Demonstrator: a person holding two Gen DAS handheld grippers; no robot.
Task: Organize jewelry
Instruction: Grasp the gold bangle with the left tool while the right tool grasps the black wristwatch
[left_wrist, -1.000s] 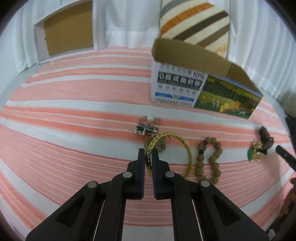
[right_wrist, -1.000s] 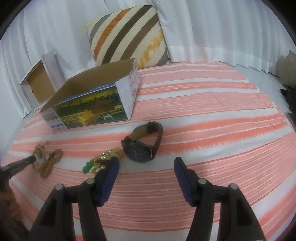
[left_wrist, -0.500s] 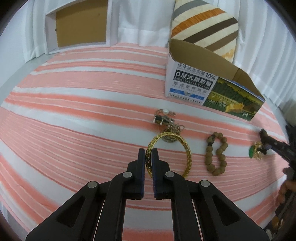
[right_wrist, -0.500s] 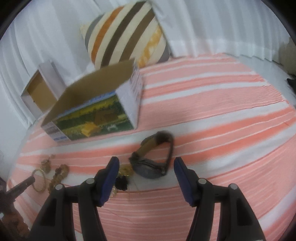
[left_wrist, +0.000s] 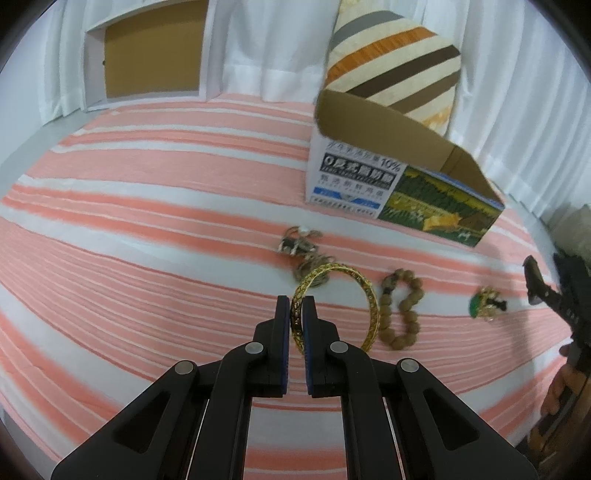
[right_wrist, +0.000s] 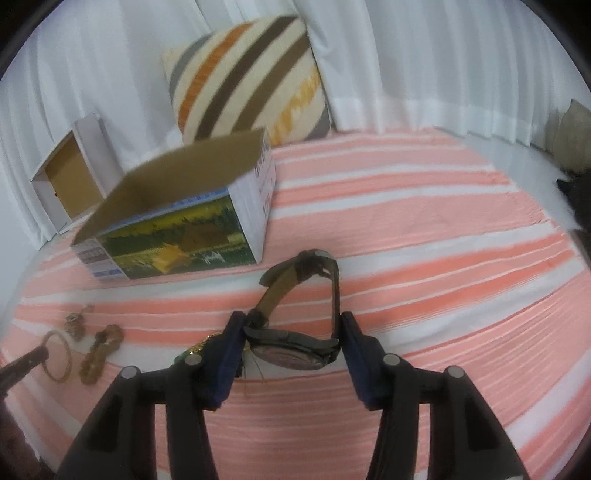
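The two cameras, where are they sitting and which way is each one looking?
Left wrist view: sits on the left gripper, looking down at the striped bedcover; its black fingers pinch the gold filigree bangle; a hand shows at the right edge.
Right wrist view: sits on the right gripper, looking down along fingers closing around the dark leather-strap wristwatch.
Both see the open printed cardboard box, striped cushion, bangle and brown wooden bead bracelet.

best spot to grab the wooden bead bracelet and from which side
Take the wooden bead bracelet across one side of its loop, coming down from above with one jaw inside the ring and one outside. It lies flat on the striped cloth, so only its rim offers a pinch. The side away from the gold bangle probably gives more room.
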